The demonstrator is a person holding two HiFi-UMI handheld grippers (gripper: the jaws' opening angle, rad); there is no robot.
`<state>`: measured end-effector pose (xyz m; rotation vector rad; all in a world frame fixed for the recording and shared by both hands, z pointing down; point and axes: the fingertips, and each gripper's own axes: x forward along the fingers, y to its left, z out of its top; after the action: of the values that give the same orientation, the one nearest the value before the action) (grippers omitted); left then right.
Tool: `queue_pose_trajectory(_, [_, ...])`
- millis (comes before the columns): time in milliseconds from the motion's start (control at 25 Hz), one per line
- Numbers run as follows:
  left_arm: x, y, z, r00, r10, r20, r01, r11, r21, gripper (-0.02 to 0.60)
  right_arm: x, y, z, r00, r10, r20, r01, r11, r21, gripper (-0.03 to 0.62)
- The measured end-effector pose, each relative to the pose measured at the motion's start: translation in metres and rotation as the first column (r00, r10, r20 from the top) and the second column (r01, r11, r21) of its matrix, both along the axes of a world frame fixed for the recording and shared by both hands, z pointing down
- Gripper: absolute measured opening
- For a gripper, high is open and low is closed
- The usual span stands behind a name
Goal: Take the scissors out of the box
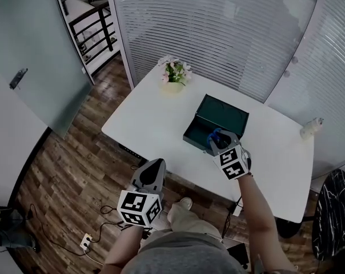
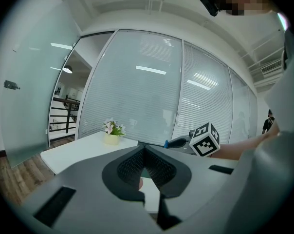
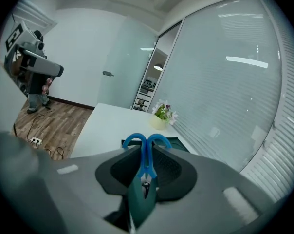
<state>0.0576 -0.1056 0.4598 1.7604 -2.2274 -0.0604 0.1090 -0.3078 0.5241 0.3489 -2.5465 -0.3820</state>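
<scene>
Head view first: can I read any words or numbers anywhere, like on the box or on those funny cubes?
There are no words or numbers to read in any view.
The cube on the right gripper has only black-and-white square patterns, no letters.
The cube on the left gripper has the same kind of patterns.
The box, scissors and flower pot show no print.

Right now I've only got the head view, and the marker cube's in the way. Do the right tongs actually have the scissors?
Observer: Yes. The right gripper view shows the right tongs shut on the scissors, with the blue handle loops poking out past the tips.
Operator: Left tongs holding anything?
Observer: No. The left gripper view shows the left tongs with tips together and nothing between them.
</scene>
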Motion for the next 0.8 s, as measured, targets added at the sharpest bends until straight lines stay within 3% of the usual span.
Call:
queue_pose_trajectory(280, [0.027, 0.021, -0.002, 1.000, 0.006, 0.026, -0.006, 1.000, 0.019, 0.006, 0.035, 0.033, -0.032, 0.993, 0.033, 0.114, -0.037, 0.999, 0.037, 0.091])
queue_pose_trajectory(800, [0.087, 0.070, -0.008, 0.999, -0.002, 0.045, 0.000, 0.999, 0.048, 0.006, 0.110, 0.128, -0.074, 0.955, 0.078, 0.286, -0.083, 0.997, 0.007, 0.091])
